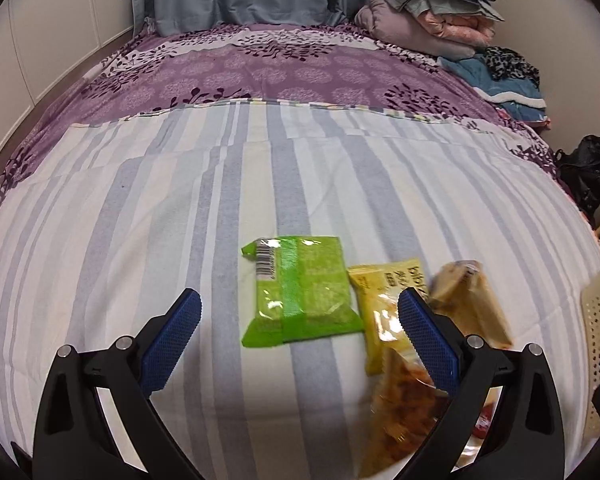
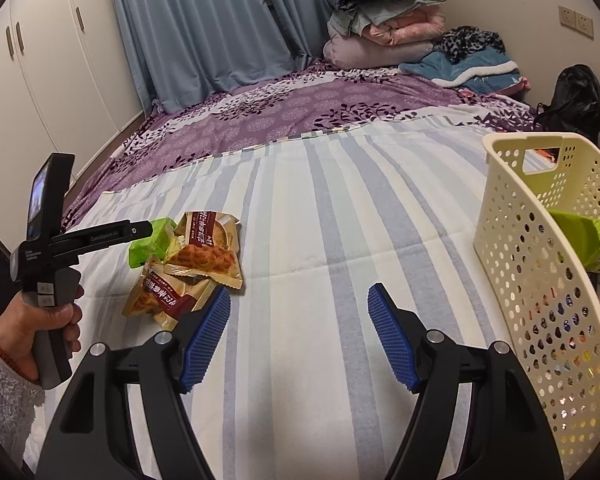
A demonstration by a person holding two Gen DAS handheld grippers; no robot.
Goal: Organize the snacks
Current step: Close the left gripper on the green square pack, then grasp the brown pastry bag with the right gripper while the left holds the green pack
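On the striped sheet [image 1: 148, 216] that covers the near half of the bed, a small cluster of snack packets lies waiting: a green packet [image 1: 300, 290] flat with its barcode up, a yellow packet [image 1: 380, 312] touching its right edge, and brown pastry packets [image 2: 204, 248] overlapping one another at the near right of the heap. The left gripper [image 1: 300, 320] hovers low over this cluster with its jaws spread wide and nothing between them; the green packet sits in the gap, while the right blue pad [image 1: 426, 340] already overlaps the yellow packet in view. The right gripper [image 2: 298, 328] is likewise open and empty, poised over bare sheet between the heap on the left and the cream perforated basket [image 2: 532, 280] on the right, which already holds at least one green packet [image 2: 584, 240] and other wrappers glimpsed through its holes (their number cannot be told). The likely next step is a pinch on the green packet, and the main risk lies in the crowding: closing from here could catch the yellow packet's edge as well, dragging two items or dropping one on the way. Slick, air-filled film may also squirt out of the pads, and the soft bedding gives little firm backing for a low grasp.
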